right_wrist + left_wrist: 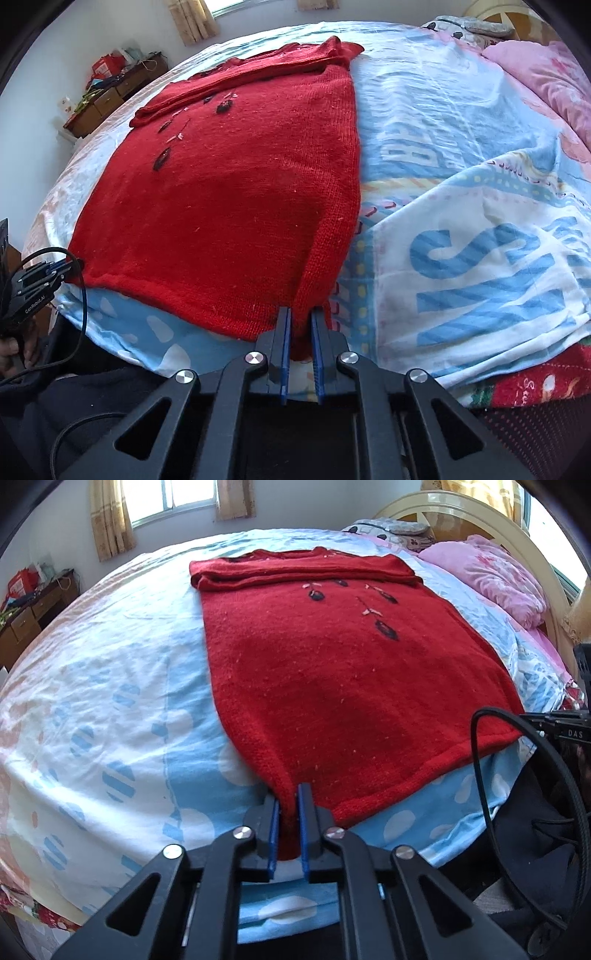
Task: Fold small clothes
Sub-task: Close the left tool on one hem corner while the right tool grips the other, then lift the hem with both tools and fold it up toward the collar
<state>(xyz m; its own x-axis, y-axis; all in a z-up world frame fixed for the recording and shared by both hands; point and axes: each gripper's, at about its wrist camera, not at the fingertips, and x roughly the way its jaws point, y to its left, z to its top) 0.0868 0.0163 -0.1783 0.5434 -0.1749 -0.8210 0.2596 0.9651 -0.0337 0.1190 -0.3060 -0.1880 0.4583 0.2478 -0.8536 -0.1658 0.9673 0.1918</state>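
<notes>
A red knitted sweater (332,672) with dark flower stitching lies flat on the bed, its sleeves folded across the top. My left gripper (290,794) is shut on the near left corner of its hem, red knit pinched between the blue pads. In the right wrist view the same red sweater (229,199) spreads away from me, and my right gripper (300,317) is shut on the near right corner of the hem. The left gripper (61,267) also shows at the far left of that view, at the other hem corner.
The bed sheet (110,701) is pale blue and white with printed letters. A pink pillow (491,576) and headboard (480,513) lie at the right. A wooden desk (33,609) with clutter stands by the wall at left. A black cable (484,775) loops near the bed's edge.
</notes>
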